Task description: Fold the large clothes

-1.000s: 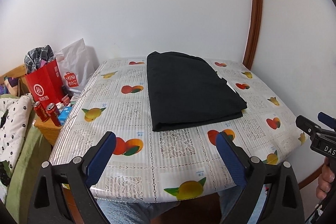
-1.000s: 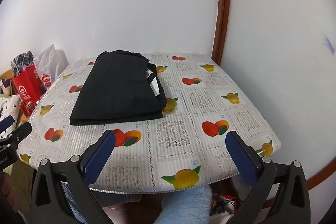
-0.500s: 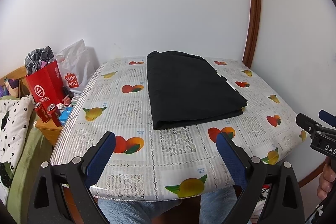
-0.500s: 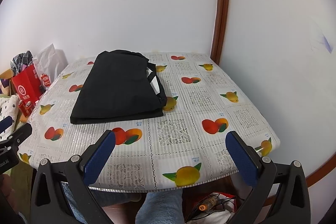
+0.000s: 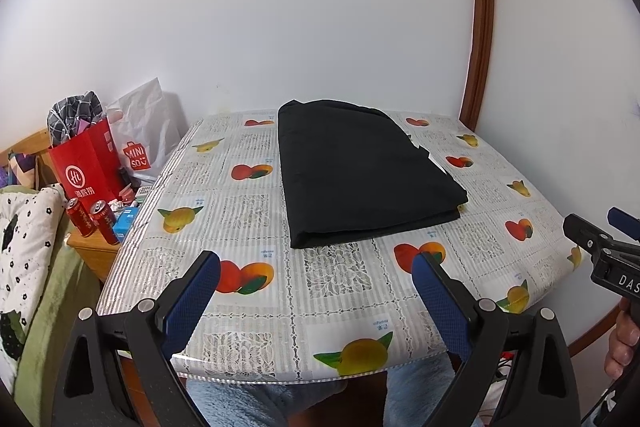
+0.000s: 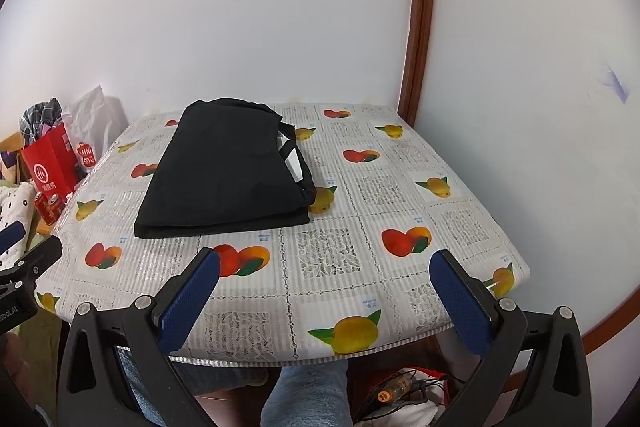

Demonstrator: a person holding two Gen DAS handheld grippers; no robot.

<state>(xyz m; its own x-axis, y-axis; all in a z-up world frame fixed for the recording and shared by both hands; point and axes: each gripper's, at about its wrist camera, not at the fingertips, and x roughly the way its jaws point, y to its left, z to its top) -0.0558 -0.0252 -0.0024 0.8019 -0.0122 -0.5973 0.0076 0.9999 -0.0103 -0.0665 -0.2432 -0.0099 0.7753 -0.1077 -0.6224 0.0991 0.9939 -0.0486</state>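
Nothing on the table has shifted since a second ago; only my claws drifted slightly. By my judgement the black garment is already folded, a flat rectangle mid-table reaching its far edge, with no folds left. My left gripper and right gripper hover wide apart, empty, off the near edge.

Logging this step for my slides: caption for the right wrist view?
Open right hand-held gripper hovers before the table; folded black garment lies untouched.
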